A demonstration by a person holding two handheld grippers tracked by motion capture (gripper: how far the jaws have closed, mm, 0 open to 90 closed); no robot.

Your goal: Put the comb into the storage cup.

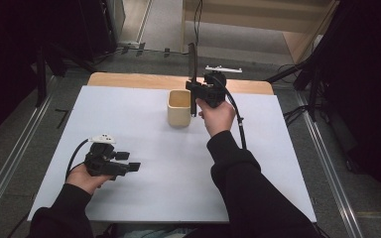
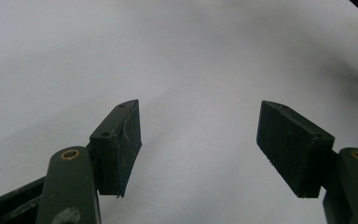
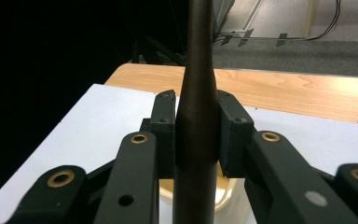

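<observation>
- We see the right tool [image 1: 194, 89] clenched on a long, dark brown rod-shaped utensil [image 3: 196, 116], held upright just beside a cream square-sided cup [image 1: 179, 107].
- The cup stands toward the far middle of the white-covered wooden table [image 1: 144, 134].
- Our left tool [image 2: 200, 140] hovers near the table's left front, jaws spread, gripping nothing.

Matt white sheet [image 1: 149, 148] — pale wooden table [image 1: 144, 80] beneath.

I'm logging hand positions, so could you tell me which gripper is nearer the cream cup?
Right. The right gripper is beside the cup, holding a dark stick upright. The left gripper hangs open over the white sheet, nearer the person.
</observation>
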